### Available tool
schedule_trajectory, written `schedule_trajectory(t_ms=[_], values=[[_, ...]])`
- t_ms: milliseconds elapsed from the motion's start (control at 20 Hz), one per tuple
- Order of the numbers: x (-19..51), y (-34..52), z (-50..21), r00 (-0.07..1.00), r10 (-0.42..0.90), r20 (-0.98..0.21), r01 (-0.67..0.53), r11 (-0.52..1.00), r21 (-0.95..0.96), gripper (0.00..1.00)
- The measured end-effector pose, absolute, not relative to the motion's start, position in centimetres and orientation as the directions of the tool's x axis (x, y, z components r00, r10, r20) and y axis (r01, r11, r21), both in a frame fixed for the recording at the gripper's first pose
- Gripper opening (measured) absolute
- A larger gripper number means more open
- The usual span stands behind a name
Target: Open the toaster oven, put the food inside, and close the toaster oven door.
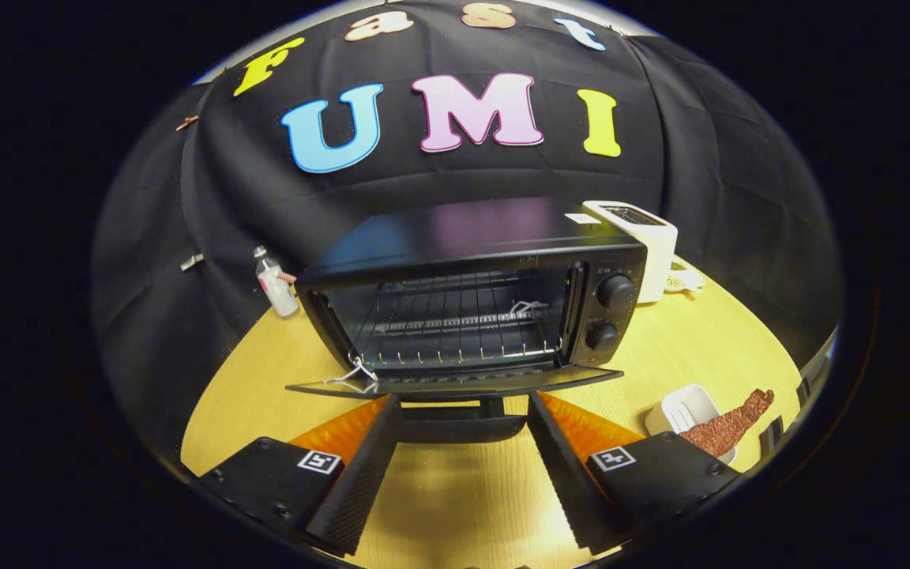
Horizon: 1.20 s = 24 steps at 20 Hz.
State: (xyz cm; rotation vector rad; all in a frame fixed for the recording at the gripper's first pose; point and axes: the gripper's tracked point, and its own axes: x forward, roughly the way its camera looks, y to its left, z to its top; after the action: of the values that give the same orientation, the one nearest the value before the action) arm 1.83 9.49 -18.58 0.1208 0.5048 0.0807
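**Door open, food not yet loaded**

The toaster oven (471,308) sits at the far centre of the tabletop (455,490), its door (455,381) folded down flat just ahead of the fingers. The gripper (463,442) is spread wide, holding nothing. The food strip (727,427) lies across a white dish (680,411) to the right. It appears thin, light and brittle; grip mid-length, gently.

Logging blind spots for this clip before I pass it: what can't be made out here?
- Door handle: its ends sit behind the fingers of the open gripper.
- White dish: the food strip covers its far side.
- White toaster: the toaster oven hides its lower side.
- Small bottle: label too small.
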Motion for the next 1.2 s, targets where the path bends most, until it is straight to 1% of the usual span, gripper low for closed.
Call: schedule_trajectory(t_ms=[250, 350, 500, 650, 750, 950, 1100, 1200], values=[[0.6, 9.2, -20.3, 0.88, 0.12, -0.46, -0.132, 0.991, 0.006, 0.97], [0.0, 9.1, -21.6, 0.868, 0.129, -0.48, -0.159, 0.987, -0.022, 0.97], [-1.4, 9.0, -24.2, 0.816, 0.169, -0.553, -0.184, 0.982, 0.029, 0.98], [-1.8, 7.7, -25.3, 0.772, 0.171, -0.613, -0.173, 0.983, 0.057, 0.98], [-1.4, 6.8, -24.2, 0.771, 0.196, -0.605, -0.212, 0.976, 0.045, 0.98], [-1.1, 5.3, -18.8, 0.789, 0.309, -0.532, -0.329, 0.943, 0.059, 0.98], [0.0, 2.4, -14.3, 0.813, 0.358, -0.459, -0.348, 0.931, 0.109, 0.98], [1.6, -0.2, -12.1, 0.834, 0.359, -0.419, -0.342, 0.932, 0.119, 0.98]])
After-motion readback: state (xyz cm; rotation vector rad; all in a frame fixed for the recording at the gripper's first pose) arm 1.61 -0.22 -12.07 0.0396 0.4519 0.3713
